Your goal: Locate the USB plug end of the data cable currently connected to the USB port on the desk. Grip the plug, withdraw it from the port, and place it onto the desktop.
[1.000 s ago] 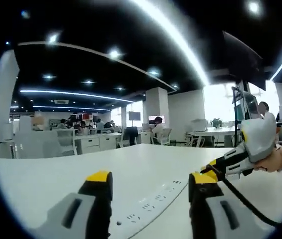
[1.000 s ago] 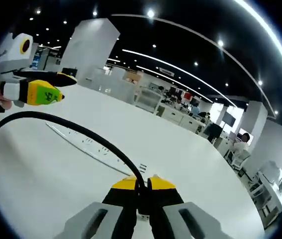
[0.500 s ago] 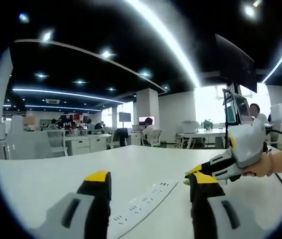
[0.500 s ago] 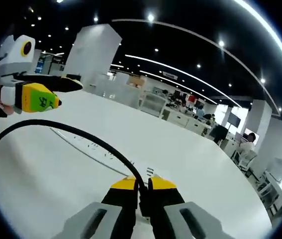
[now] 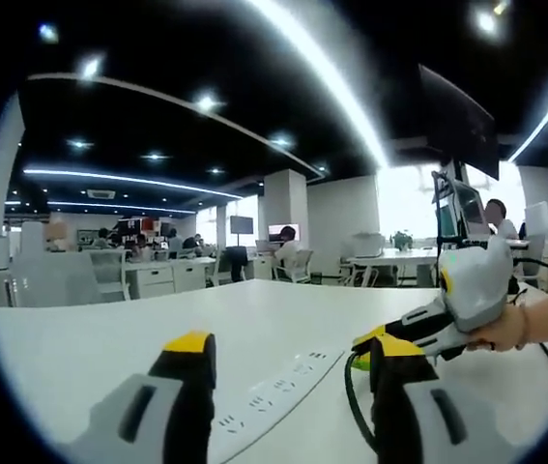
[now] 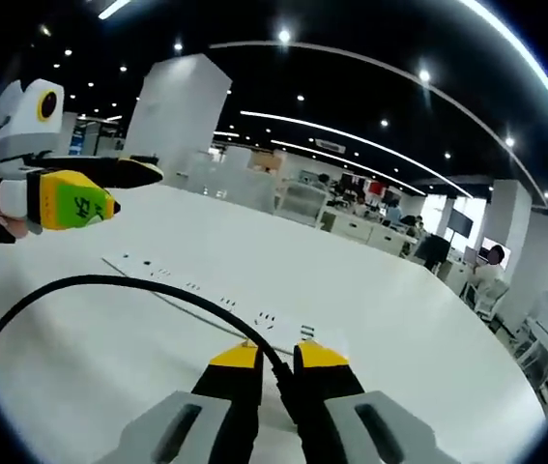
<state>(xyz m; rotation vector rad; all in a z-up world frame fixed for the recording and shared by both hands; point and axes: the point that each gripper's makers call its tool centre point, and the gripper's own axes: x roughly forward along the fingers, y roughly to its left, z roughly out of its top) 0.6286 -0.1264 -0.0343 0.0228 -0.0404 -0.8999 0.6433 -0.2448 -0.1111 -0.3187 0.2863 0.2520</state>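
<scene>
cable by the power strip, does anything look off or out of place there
Nothing stands out. The black cable runs in a loose loop over the white desk into the right gripper, whose jaws are closed on its end just in front of the power strip. The left gripper hangs open over the strip.

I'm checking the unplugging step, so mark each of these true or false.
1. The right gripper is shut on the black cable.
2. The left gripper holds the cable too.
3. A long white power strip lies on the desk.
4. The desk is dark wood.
1. True. The right gripper has its jaws closed on the black cable, which loops away to the left in the right gripper view.
2. False. The left gripper is open with nothing between its jaws.
3. True. The power strip lies flat on the desk.
4. False. The desk is white.
</scene>
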